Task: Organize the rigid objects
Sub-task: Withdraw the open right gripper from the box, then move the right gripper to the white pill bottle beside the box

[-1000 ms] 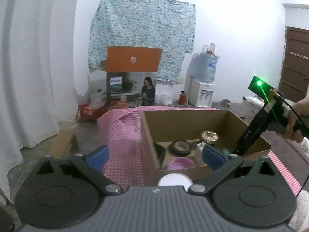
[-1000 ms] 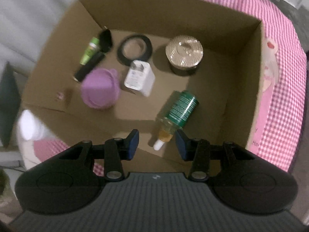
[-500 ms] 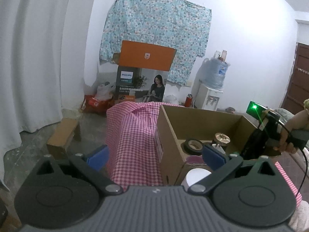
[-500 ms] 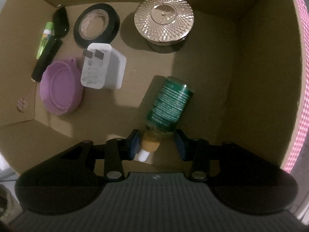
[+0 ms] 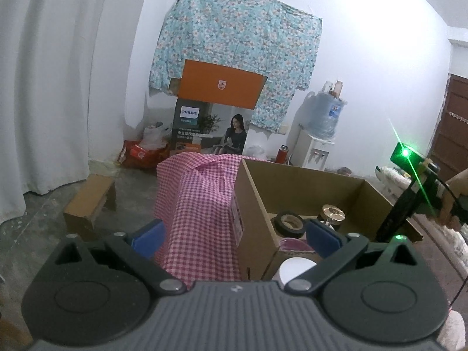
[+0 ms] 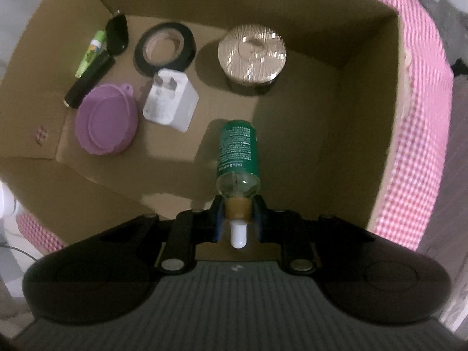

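your left wrist view is bright and fairly sharp, the white wall (image 5: 365,67) nearly blown out, a green lamp (image 5: 405,153) flaring with a streak. your right wrist view is dim and softly blurred; the gold lid (image 6: 252,53) smears with glare inside the shadowed cardboard box (image 6: 316,134). both bend at the edges.

A plain room in a home, with bare concrete floor and white walls. A floral cloth (image 5: 237,46) hangs above stacked appliance cartons (image 5: 216,117); right of them stands a water dispenser (image 5: 318,134)
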`<state>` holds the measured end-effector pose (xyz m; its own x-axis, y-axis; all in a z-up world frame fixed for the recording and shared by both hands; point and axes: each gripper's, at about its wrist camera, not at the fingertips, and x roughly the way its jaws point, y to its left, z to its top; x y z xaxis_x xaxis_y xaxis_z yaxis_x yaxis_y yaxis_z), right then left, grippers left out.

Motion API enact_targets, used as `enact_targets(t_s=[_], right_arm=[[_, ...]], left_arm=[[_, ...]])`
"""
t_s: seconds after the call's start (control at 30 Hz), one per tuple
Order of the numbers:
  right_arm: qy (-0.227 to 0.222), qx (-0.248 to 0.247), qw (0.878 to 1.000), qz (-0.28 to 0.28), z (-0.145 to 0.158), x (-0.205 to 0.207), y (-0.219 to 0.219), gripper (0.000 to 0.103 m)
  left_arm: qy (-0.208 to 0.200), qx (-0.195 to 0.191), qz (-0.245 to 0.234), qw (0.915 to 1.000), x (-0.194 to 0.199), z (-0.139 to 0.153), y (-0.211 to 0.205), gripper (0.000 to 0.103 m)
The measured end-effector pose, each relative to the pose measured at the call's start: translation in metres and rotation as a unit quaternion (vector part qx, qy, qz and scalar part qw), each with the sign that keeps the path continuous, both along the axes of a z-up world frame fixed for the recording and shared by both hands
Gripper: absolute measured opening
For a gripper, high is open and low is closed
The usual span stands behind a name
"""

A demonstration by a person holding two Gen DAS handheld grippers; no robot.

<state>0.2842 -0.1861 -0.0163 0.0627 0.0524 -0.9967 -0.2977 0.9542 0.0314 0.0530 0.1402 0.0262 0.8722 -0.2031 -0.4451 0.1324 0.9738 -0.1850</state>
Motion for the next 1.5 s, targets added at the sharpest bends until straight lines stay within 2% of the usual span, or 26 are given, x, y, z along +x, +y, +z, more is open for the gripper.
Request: enact_targets(t_s=[0.47,0.67,0.93,1.1,1.2,1.3,1.33,1.4,1.5], right_arm=[[-0.021,-0.057,0.994,0.09,0.041,0.012,0.034,0.019],[-0.014,-0.068,0.99,0.12,0.039,0.02,0.043,0.019],[-0.028,-0.064,0.99,0.119,0.038,0.02,0.039,0.022],[-0.052,-0.047,0.992,0.104,0.04,0.018,0.029,0.044],[-0.076,-0.028,0.992,0.101,0.05,0.014,0.023,0.049],[-0.12,0.004,0.989,0.09,0.075,0.0,0.013,0.055],[-0.138,0.019,0.986,0.088,0.084,-0.008,0.009,0.056],[-0.18,0.048,0.979,0.082,0.103,-0.031,0.002,0.069],[-0.235,0.1,0.964,0.074,0.125,-0.078,-0.009,0.077]], left_arm=[[-0.001,-0.011,0.017,0.9998,-0.005,-0.003,-0.006,0.103],[-0.003,-0.012,0.018,0.9998,-0.005,-0.003,-0.007,0.103],[-0.001,-0.014,0.017,0.9998,-0.006,-0.003,-0.008,0.103],[-0.004,-0.013,0.014,0.9998,-0.008,-0.003,-0.012,0.103],[-0.006,-0.01,0.012,0.9999,-0.011,-0.002,-0.016,0.103],[-0.007,-0.005,0.005,1.0,-0.015,0.0,-0.022,0.103],[-0.008,-0.003,0.002,1.0,-0.017,0.001,-0.024,0.103],[-0.007,0.0,-0.005,1.0,-0.02,0.002,-0.028,0.103],[-0.005,-0.001,-0.019,0.9998,-0.026,0.003,-0.034,0.103]])
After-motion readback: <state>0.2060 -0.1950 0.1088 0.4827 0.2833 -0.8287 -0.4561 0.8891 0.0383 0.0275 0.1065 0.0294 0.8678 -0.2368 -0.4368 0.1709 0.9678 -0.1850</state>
